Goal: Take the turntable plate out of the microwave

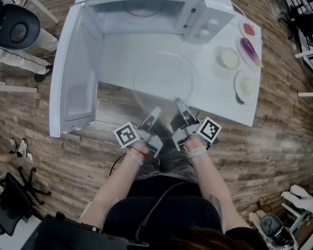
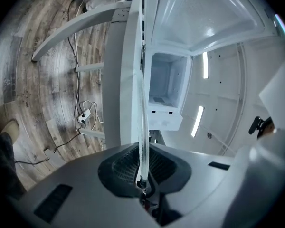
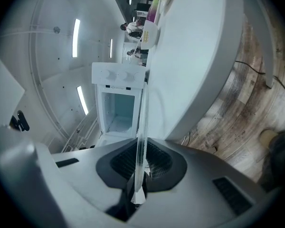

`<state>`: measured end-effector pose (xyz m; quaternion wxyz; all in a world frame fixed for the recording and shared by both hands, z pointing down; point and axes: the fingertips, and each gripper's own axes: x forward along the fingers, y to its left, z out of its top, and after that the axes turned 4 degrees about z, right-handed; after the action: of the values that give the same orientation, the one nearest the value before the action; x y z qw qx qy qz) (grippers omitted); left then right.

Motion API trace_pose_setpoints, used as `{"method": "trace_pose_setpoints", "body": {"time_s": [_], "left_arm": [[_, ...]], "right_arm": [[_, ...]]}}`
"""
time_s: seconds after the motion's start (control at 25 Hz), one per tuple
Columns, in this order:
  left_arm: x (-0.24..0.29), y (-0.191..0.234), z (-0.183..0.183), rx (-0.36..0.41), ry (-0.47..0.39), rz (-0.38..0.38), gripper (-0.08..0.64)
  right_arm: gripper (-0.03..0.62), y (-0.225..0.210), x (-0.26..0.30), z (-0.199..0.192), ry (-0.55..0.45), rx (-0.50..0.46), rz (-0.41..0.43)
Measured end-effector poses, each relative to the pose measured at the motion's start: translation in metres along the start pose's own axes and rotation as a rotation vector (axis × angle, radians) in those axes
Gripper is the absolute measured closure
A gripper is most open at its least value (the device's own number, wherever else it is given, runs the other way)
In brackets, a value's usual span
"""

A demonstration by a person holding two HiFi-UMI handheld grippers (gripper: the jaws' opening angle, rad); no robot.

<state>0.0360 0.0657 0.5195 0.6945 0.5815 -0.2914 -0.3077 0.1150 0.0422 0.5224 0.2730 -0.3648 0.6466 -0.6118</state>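
Observation:
The clear glass turntable plate [image 1: 164, 79] is outside the microwave [image 1: 146, 12], level above the white table [image 1: 219, 100] in front of the open cavity. Both grippers hold its near rim. My left gripper [image 1: 155, 112] is shut on the rim at the left and my right gripper [image 1: 180, 105] is shut on it at the right. In the left gripper view the plate [image 2: 141, 122] shows edge-on as a thin glass line running into the pinched left gripper [image 2: 142, 182]. The right gripper view shows the same plate [image 3: 142, 127] clamped in the right gripper [image 3: 138, 186].
The microwave door [image 1: 75, 72] stands swung open to the left. Several small dishes of food [image 1: 245, 85] sit along the table's right edge. A black round device [image 1: 13, 27] stands on the wooden floor at far left, and an office chair [image 1: 13, 202] at lower left.

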Motion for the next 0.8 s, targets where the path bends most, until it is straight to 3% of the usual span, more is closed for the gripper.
{"method": "trace_pose_setpoints", "body": {"time_s": [0.8], "left_arm": [[-0.0042,0.0057,0.0088,-0.040,-0.014,0.010,0.523]], "right_arm": [[0.548,-0.0052,-0.0003,-0.0099,0.052,-0.035,-0.031]]}}
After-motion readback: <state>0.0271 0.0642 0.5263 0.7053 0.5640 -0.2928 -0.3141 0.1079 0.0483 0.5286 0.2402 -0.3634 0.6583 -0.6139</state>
